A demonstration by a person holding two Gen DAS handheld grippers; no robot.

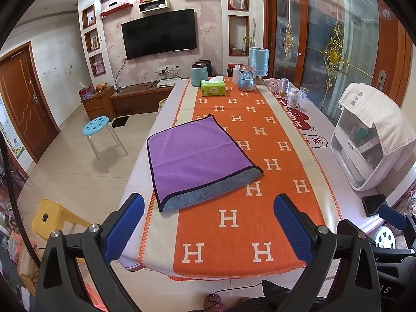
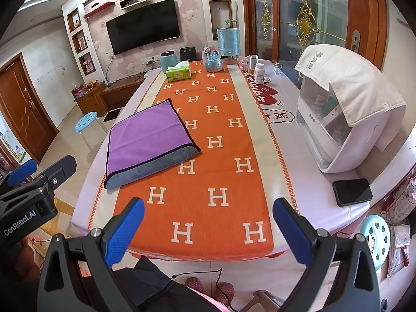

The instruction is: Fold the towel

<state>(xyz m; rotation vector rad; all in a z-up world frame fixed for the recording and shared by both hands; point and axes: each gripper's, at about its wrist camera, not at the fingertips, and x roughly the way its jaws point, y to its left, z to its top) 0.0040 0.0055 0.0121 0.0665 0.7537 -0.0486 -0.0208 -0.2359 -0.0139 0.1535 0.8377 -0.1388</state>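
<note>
A purple towel (image 1: 197, 153) with a grey underside and dark trim lies folded flat on the orange H-patterned runner (image 1: 260, 208), left of the table's middle; it also shows in the right wrist view (image 2: 145, 132). My left gripper (image 1: 208, 223) is open and empty, held above the table's near edge, short of the towel. My right gripper (image 2: 208, 223) is open and empty, also at the near edge, to the right of the towel. The left gripper shows at the left of the right wrist view (image 2: 39, 171).
A white appliance (image 2: 343, 119) with a cloth over it stands at the table's right edge, a black phone (image 2: 352, 191) in front of it. A tissue box (image 2: 178, 72), jars, bottles and a blue lamp (image 2: 228, 41) stand at the far end. Stools stand on the floor around.
</note>
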